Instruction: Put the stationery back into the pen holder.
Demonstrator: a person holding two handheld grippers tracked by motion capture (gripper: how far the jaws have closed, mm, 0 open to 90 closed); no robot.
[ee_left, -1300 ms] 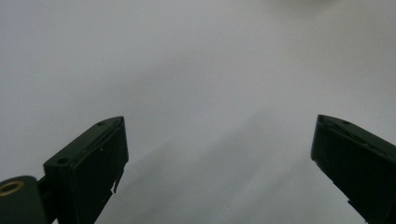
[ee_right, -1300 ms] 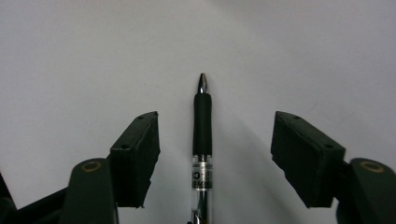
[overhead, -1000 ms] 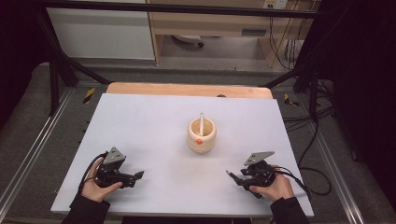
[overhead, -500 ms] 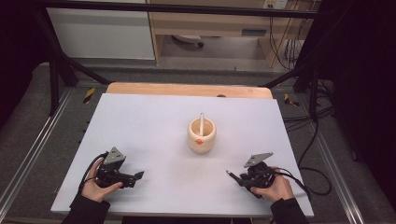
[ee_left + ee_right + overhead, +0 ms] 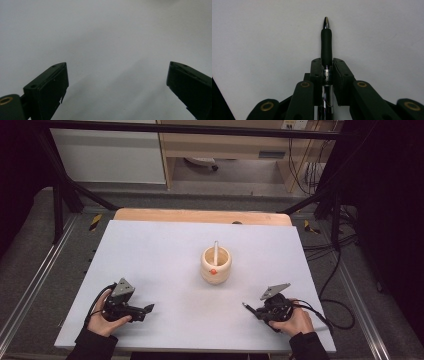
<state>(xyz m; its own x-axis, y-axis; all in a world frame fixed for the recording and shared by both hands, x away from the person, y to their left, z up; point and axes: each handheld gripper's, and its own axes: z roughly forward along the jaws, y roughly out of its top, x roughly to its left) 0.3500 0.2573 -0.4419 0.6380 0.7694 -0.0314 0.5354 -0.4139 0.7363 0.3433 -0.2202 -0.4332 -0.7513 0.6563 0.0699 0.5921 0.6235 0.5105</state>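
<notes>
Your right gripper (image 5: 250, 309) is clamping a pen (image 5: 326, 40) between its jaws, tip pointing forward over the white tabletop (image 5: 165, 250). Your left gripper (image 5: 148, 309) is resting near the front left with its jaws spread wide and empty. A wooden cup (image 5: 216, 265) holding a stick (image 5: 216, 251) is standing mid-tabletop, well apart from both.

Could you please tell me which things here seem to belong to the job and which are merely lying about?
Probably in the job:
- pen, clamped in the right hand-held gripper
- wooden cup with a white stick in it
- left hand-held gripper, open and holding nothing

Lying about:
- cables beside the table
- wooden board along the far edge
</notes>
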